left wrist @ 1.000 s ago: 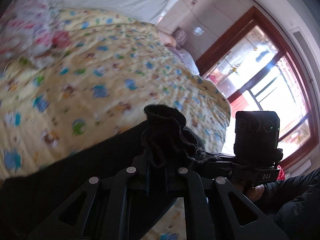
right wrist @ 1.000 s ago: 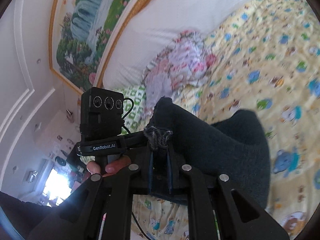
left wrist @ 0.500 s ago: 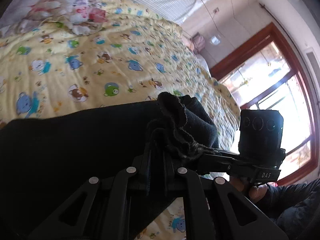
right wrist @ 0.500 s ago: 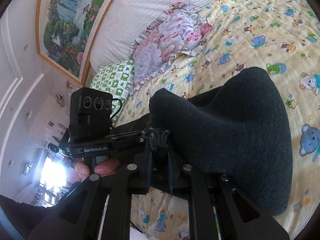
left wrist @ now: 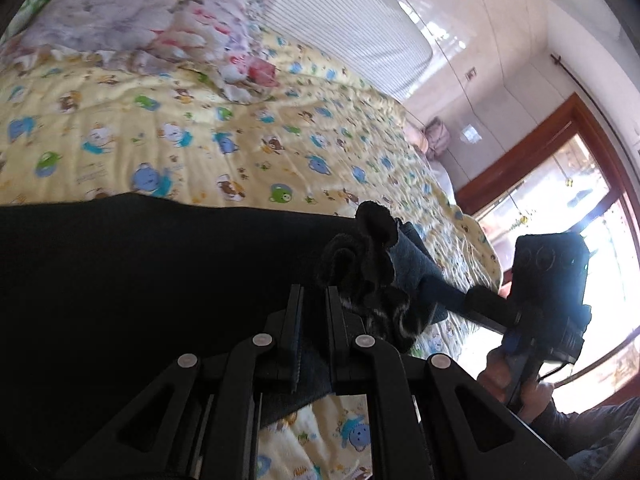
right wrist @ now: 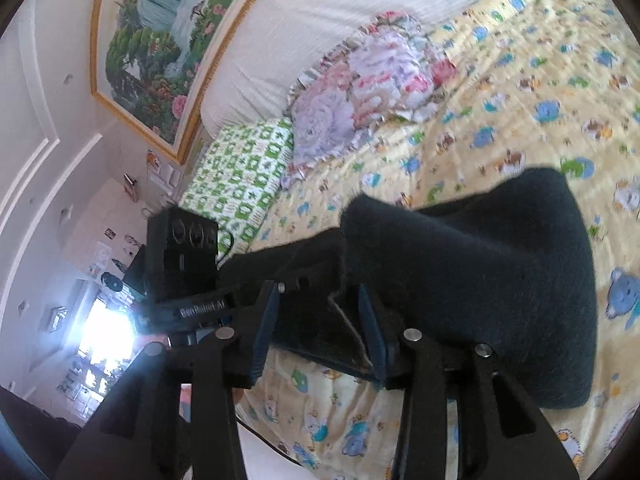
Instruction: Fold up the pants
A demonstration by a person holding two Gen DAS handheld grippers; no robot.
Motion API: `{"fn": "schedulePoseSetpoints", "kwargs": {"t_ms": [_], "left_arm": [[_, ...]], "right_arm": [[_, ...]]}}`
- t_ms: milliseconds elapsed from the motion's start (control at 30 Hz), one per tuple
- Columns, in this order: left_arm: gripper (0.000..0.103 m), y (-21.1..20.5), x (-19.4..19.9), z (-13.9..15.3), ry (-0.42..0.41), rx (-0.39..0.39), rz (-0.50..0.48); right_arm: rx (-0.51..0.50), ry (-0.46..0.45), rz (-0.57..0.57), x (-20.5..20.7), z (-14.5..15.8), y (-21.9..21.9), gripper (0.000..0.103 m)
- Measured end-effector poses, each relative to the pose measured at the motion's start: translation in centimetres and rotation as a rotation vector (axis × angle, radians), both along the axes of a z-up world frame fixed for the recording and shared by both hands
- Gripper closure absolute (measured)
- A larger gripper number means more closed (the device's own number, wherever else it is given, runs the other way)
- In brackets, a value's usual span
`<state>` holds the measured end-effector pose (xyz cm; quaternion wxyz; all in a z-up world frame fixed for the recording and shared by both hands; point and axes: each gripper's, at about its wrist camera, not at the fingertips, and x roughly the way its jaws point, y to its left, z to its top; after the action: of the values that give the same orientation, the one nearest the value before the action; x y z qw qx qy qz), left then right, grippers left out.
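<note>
The dark pants [left wrist: 140, 280] stretch across the yellow cartoon-print bedspread [left wrist: 240, 148] in the left wrist view. My left gripper [left wrist: 314, 296] is shut on a bunched edge of the pants, and the ruffled fabric [left wrist: 368, 248] stands up just past its fingers. In the right wrist view the pants [right wrist: 480, 280] form a thick fold rising to the right. My right gripper [right wrist: 318, 296] has its jaws opening; a loose edge of the pants lies between the parted fingers [right wrist: 268, 312], which do not press on it.
A floral ruffled pillow [right wrist: 360, 92] and a green checked pillow [right wrist: 240, 176] lie at the head of the bed by the white headboard [right wrist: 320, 28]. A framed painting [right wrist: 160, 40] hangs above. A red-framed window [left wrist: 560, 184] stands past the bed's edge.
The right jaws, shut on the pants edge before, have parted and the edge lies loose between them. The left gripper has swung across the bed with its hold on the pants.
</note>
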<state>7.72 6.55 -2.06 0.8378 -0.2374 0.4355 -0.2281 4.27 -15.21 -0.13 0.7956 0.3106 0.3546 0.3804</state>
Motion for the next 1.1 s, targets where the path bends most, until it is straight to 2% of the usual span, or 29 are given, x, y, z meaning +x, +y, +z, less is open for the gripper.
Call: {"fn": "schedulePoseSetpoints", "kwargs": {"t_ms": [200,367,500,667,800,867,967,1033,1100], "left_arm": [[0.091,1.6,-2.0,0.1,0.004,-0.020,0.084],[0.091,3.4,-3.5,0.0,0.011,-0.064,0.152],[0.085,4.2,-4.5,-0.1,0.016,-0.065,0.186],[0.084,5.1,-5.8,0.2,0.010,-0.077,0.230],[0.071,6.2,-7.1,0.6,-0.003,-0.066,0.310],[0.062,6.9,-7.9,0.8,-0.009,-0.061,0.362],[0.061,8.0,-8.9,1.1,-0.013,-0.050,0.430],[0.061,8.9,-9.8,1.2,-0.012,-0.049,0.480],[0.061,9.7,-10.8,1.2,-0.009,-0.049,0.525]], "right_arm": [[-0.003,-0.031,-0.029,0.7,1.5,-0.9,0.058],[-0.011,-0.027,-0.016,1.4,1.6,-0.2,0.058],[-0.022,-0.030,-0.005,1.4,1.5,0.4,0.057],[-0.029,-0.021,-0.034,2.0,1.4,-0.2,0.057],[-0.032,-0.018,-0.041,2.9,1.7,-0.3,0.057],[-0.046,-0.028,-0.029,3.4,2.1,0.1,0.057],[-0.075,-0.036,0.011,4.1,2.5,1.5,0.056],[-0.103,-0.044,0.061,4.6,2.8,2.9,0.050],[-0.142,-0.052,0.107,5.1,3.1,4.5,0.048]]}}
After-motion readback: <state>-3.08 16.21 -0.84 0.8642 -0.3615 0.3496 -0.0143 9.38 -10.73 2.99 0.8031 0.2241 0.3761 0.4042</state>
